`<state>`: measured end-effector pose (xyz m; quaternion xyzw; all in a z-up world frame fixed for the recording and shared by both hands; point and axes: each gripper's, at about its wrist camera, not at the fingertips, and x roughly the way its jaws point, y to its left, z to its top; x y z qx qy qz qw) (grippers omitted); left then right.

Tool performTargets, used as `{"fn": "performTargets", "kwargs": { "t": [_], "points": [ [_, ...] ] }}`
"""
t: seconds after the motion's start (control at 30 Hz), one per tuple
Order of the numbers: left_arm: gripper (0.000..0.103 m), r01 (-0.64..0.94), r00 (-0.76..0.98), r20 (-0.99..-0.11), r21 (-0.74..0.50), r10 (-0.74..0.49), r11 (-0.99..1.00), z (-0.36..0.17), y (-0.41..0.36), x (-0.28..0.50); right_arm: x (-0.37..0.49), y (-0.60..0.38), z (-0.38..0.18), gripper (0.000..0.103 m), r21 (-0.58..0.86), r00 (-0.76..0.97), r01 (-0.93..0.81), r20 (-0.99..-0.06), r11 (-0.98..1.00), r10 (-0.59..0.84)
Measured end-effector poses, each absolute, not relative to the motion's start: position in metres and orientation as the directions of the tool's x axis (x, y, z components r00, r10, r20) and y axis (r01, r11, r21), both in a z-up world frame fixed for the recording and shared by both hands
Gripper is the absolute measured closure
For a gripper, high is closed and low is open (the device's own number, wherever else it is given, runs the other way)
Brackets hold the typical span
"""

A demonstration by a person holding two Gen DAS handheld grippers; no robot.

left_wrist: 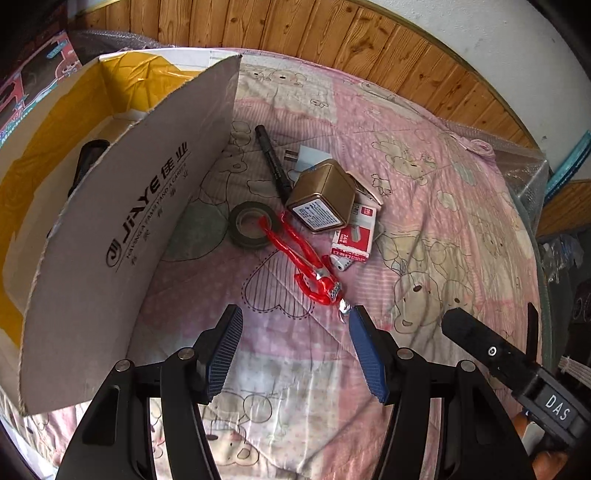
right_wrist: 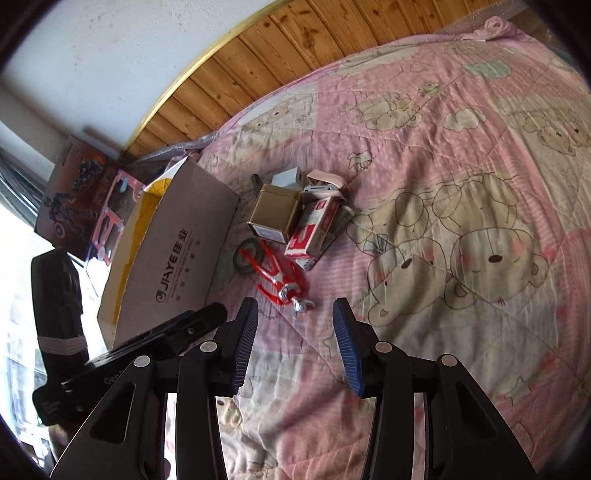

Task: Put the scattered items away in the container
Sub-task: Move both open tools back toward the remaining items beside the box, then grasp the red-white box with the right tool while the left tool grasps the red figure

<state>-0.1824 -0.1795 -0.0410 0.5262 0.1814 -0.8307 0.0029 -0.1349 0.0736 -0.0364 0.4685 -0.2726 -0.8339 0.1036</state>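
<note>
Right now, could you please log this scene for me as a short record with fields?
surface: pink cartoon quilt
container: open cardboard box, left of the pile
pile: black marker, gold tin, tape roll, red-wrapped item, red-and-white staple box
left claw: open, empty
right claw: open, empty

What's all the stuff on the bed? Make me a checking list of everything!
Surface: pink cartoon-bear quilt, wrinkled.
Job's things: open brown cardboard box at the left; black marker pen, dark tape roll, gold square tin, red-and-white staples box, red plastic strip with silver clips, white plug adapter, all piled beside the box.
Clutter: dark item inside the box, unclear.
Grippers: left tool open, empty; right tool open, empty.
Cables: nothing seen.
Surroundings: wooden wall panelling, printed toy cartons.
</note>
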Motion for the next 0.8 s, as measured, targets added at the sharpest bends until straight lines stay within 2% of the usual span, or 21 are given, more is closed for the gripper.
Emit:
{"fn": "performTargets", "kwargs": {
  "t": [0.37,0.43,0.47,0.63,0.73,0.8],
  "points": [
    [0.040,0.211,-0.390,-0.903,-0.277,0.179,-0.937,-0.092,-0.172,-0.232,-0.215,0.078,-0.096,0.059,0.649,-0.457,-0.134,-0.711,-0.749,-0.534],
    [0.040,0.206,-0.403,-0.901,-0.260,0.161,-0.943,-0.094,-0.175,-0.233,-0.223,0.072,-0.104,0.072,0.652,-0.437,-0.127,-0.714,-0.748,-0.548],
    [0.043,0.195,-0.407,-0.903,-0.237,0.142,-0.952,-0.094,-0.175,-0.233,-0.225,0.069,-0.106,0.086,0.640,-0.430,-0.123,-0.723,-0.759,-0.540],
    [0.046,0.245,-0.418,-0.901,-0.236,0.117,-0.940,-0.093,-0.198,-0.222,-0.226,0.062,-0.097,0.087,0.611,-0.456,-0.082,-0.726,-0.788,-0.515],
    [0.046,0.236,-0.430,-0.895,-0.243,0.123,-0.941,-0.093,-0.199,-0.219,-0.238,0.055,-0.098,0.082,0.601,-0.446,-0.048,-0.727,-0.798,-0.522],
    [0.040,0.210,-0.436,-0.893,-0.219,0.109,-0.953,-0.093,-0.192,-0.221,-0.247,0.050,-0.100,0.078,0.597,-0.441,-0.038,-0.729,-0.801,-0.523]
  ]
}}
